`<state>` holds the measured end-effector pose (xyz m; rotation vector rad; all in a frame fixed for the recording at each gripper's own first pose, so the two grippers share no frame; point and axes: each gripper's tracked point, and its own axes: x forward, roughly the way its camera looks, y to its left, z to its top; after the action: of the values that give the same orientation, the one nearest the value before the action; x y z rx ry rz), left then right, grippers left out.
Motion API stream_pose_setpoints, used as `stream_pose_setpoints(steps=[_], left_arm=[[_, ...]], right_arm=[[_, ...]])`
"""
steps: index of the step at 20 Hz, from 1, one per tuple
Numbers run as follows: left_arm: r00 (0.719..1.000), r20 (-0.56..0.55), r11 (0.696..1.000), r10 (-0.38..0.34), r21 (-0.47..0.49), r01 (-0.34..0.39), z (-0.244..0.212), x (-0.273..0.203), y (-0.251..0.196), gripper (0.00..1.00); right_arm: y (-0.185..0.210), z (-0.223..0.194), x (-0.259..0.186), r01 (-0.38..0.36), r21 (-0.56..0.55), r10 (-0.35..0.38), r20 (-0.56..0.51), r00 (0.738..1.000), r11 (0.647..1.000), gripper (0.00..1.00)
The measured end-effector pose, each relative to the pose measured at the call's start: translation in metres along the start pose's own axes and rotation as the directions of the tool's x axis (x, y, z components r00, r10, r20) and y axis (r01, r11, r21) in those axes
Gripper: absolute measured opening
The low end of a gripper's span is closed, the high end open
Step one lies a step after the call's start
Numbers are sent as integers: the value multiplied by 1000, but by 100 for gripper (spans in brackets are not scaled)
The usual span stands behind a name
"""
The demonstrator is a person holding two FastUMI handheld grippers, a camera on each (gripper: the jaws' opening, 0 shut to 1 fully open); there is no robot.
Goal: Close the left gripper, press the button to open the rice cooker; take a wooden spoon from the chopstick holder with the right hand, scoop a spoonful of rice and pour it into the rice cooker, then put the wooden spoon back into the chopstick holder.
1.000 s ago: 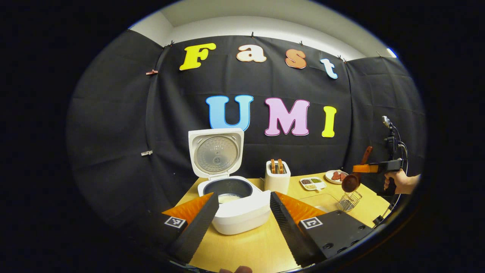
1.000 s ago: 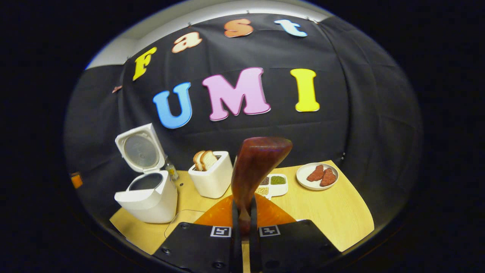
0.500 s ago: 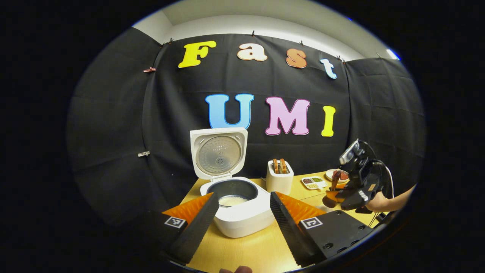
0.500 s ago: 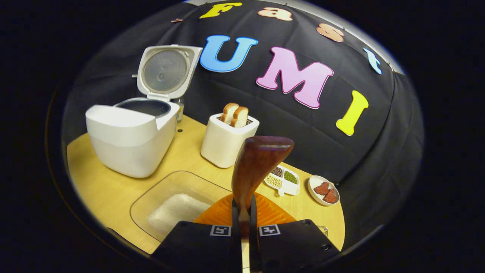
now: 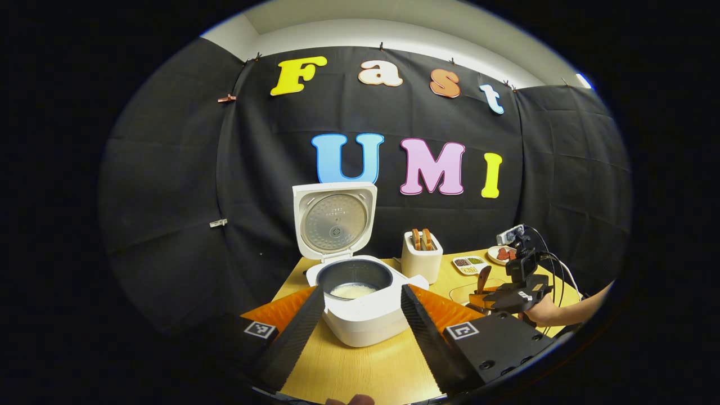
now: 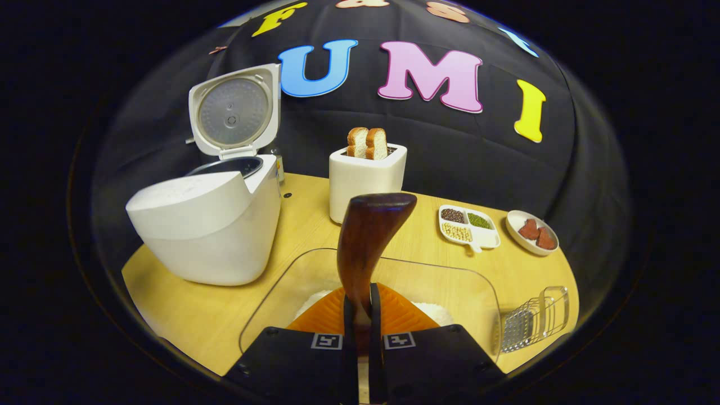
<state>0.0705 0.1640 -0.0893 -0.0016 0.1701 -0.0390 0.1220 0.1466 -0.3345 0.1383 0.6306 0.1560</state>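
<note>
Over rice tray (image 6: 427, 281), wooden spoon (image 6: 368, 242) lower.

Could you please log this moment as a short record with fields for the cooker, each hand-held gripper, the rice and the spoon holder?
cooker: white rice cooker, lid up, some rice inside
left hand-held gripper: open, empty, facing cooker
right hand-held gripper: shut on dark brown wooden spoon
rice: white grains in clear rectangular tray, below spoon
holder: clear mesh chopstick holder at tray's right

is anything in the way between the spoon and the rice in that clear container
Nothing visible is. The wooden spoon, clamped in the right gripper, sits right above the clear container, whose top is open, with the rice just below.
</note>
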Motion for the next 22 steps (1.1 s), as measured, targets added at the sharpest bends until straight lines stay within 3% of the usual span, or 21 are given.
stream_pose_setpoints(steps=[3,5,8,13,19,22], left_arm=[[1000,-15,999,12,-34,-12,-8,-1,5,94],[1000,-22,999,19,-50,-20,-10,-4,7,94],[999,-15,999,29,-45,-30,-9,-6,11,94],[999,-3,998,43,-42,-43,-5,-11,17,94],[999,10,998,53,-34,-53,1,-21,19,94],[999,17,998,50,-34,-50,2,-24,18,94]], right_arm=[[2,-4,-8,8,165,-8,-1,1000,986,12],[-3,-5,-10,14,310,-13,-6,1000,951,12],[-12,-8,-8,8,497,-2,-11,1000,868,12],[-27,-9,-12,-32,683,39,6,999,730,12],[-60,6,-32,-93,821,5,109,994,563,12],[-73,14,-43,-120,850,-6,143,990,512,12]])
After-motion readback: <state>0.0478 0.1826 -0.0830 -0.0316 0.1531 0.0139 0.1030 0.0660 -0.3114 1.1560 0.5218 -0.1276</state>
